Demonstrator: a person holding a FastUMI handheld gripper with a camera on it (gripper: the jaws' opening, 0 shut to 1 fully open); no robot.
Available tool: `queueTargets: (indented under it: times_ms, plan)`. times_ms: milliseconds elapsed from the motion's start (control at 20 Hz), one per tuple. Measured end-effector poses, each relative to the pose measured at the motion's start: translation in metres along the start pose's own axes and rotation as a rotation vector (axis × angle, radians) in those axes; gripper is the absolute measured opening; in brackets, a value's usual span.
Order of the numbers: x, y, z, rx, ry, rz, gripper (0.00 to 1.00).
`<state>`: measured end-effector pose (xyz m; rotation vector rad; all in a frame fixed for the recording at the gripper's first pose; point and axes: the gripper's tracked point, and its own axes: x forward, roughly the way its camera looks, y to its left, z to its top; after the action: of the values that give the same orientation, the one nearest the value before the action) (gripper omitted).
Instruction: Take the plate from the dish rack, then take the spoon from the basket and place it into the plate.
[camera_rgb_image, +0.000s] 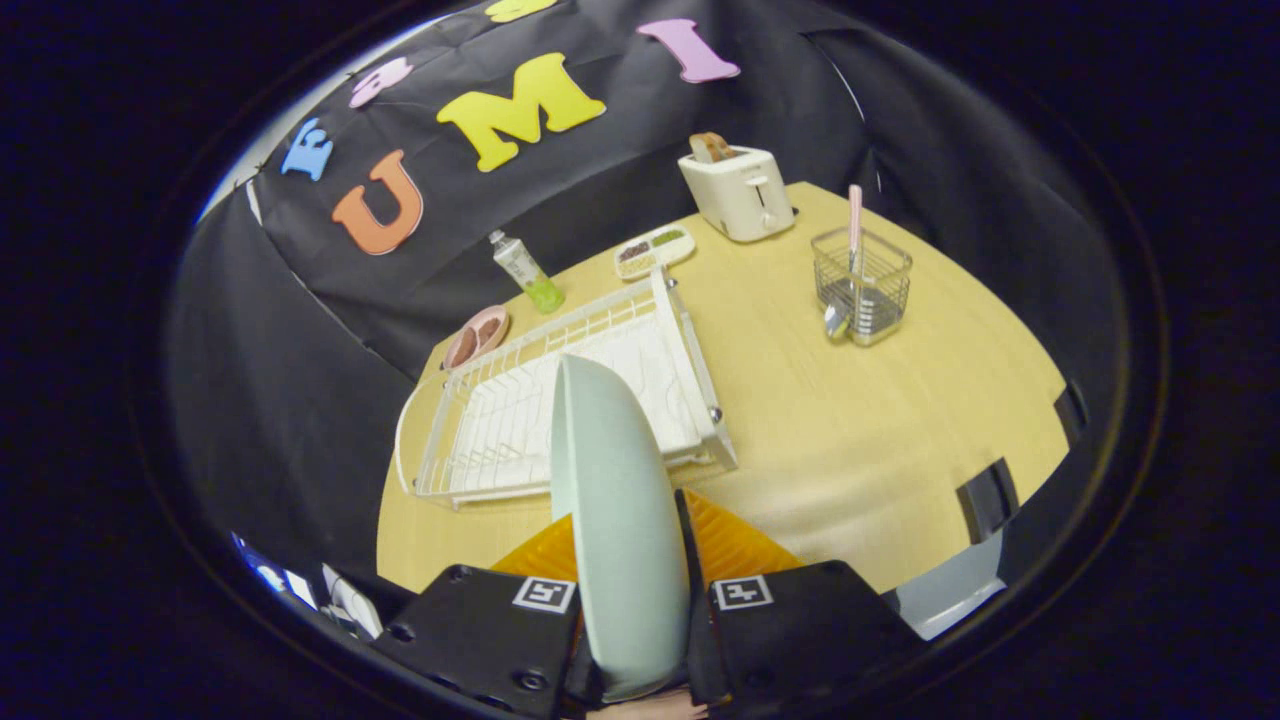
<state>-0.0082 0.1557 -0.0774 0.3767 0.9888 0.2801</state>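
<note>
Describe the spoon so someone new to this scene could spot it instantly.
Start at the white dish rack beyond the gripper, which is shut on a pale plate. Right of the rack on the wooden table stands a wire basket. The spoon stands in it, the one thing with a pink handle sticking up above the rim.

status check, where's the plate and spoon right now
Hand-held gripper shut on plate, held on edge above the dish rack. Spoon upright in wire basket, beyond to the right. Table between them bare.
</note>
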Motion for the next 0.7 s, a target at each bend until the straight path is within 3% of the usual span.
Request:
queueTargets:
  times_ms: [300, 600, 700]
  plan:
    - [0.036, -0.014, -0.054, 0.176, 0.105, 0.075, 0.37]
    - [0.053, -0.022, -0.057, 0.304, 0.125, 0.130, 0.38]
    - [0.054, -0.023, -0.053, 0.313, 0.110, 0.138, 0.47]
